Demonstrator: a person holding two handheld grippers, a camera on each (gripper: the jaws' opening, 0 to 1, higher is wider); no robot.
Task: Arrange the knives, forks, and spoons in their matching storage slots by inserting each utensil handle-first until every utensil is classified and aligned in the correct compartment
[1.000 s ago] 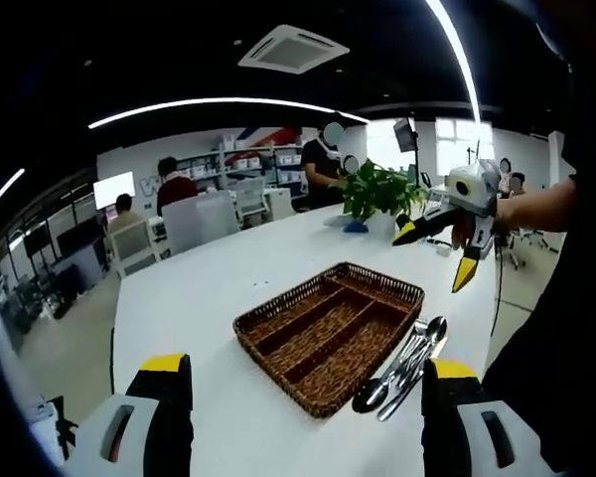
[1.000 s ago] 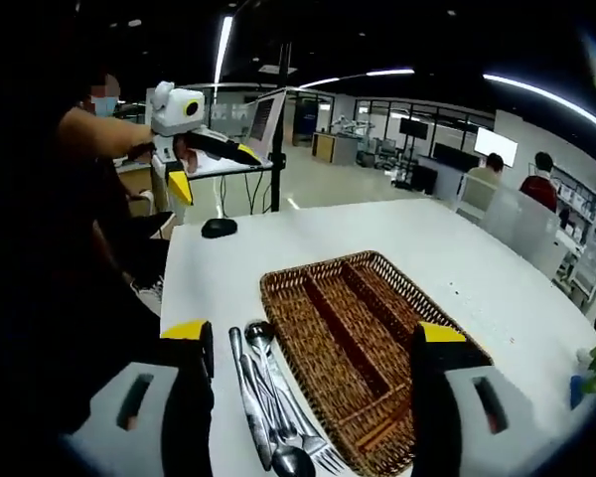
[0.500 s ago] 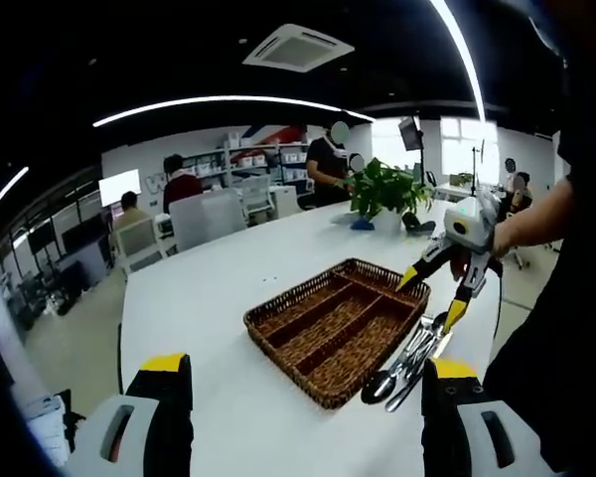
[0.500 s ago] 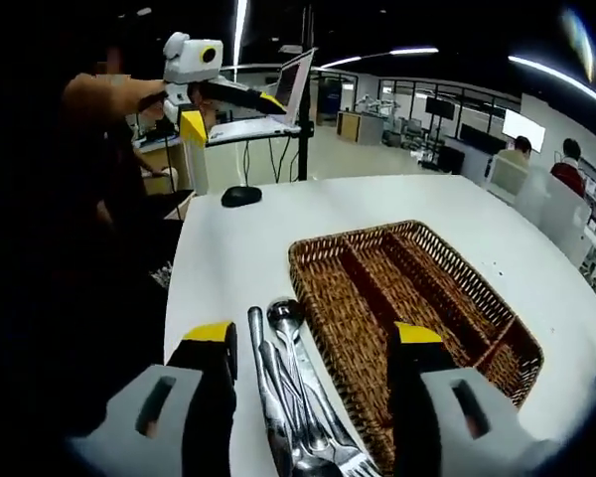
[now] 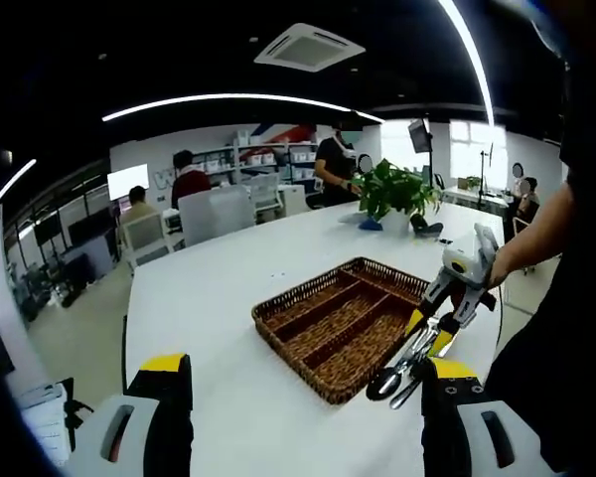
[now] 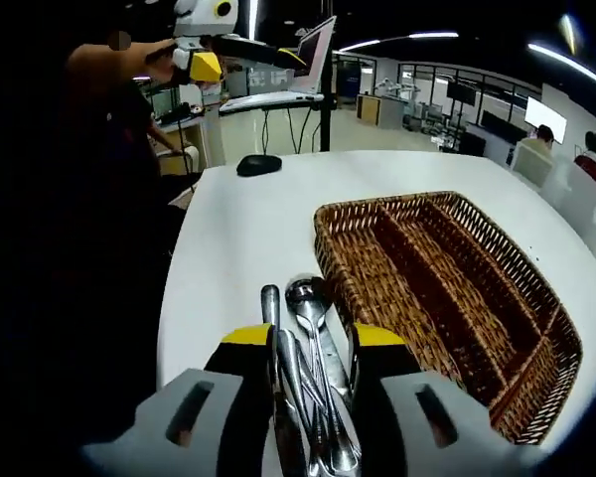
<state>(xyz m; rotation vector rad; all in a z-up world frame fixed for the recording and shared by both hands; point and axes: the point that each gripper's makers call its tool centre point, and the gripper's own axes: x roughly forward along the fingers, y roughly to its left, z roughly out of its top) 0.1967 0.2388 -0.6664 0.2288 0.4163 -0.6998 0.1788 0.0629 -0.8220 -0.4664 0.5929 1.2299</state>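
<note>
On the smooth white bench (image 5: 228, 298) a rectangular brown wicker tray (image 5: 341, 323) is sitting, its coarse weave split by woven dividers into several long, narrow compartments — every compartment that can be seen is lying bare, down to the wicker floor. Just beside one long wall of the tray, on the bench surface, a bundle of shiny steel utensils (image 6: 313, 388) is lying piled together: a rounded spoon bowl (image 6: 306, 294) and a slim, blunt-tipped handle are pointing away from the right gripper view's camera, and further pieces are overlapping beneath them, too tangled to sort by kind.

The right tool (image 6: 313, 343), grey-bodied with yellow-capped black jaws, is straddling this bundle; its jaws are standing narrowly apart with the steel pieces between them, though whether they are pressing on the metal cannot be told. In the left gripper view the same tool is reaching down to the utensil pile at the tray's near corner, held by a person's hand (image 5: 502, 268).

The left tool (image 5: 303, 373) is hovering above the bench with its yellow-tipped jaws wide apart and nothing between them; it is also appearing in the right gripper view, raised high beyond the bench's far edge.

A leafy green potted plant (image 5: 392, 194) is standing near the bench's far end, and a small dark oval mouse-like object (image 6: 258, 165) is resting near another edge.
</note>
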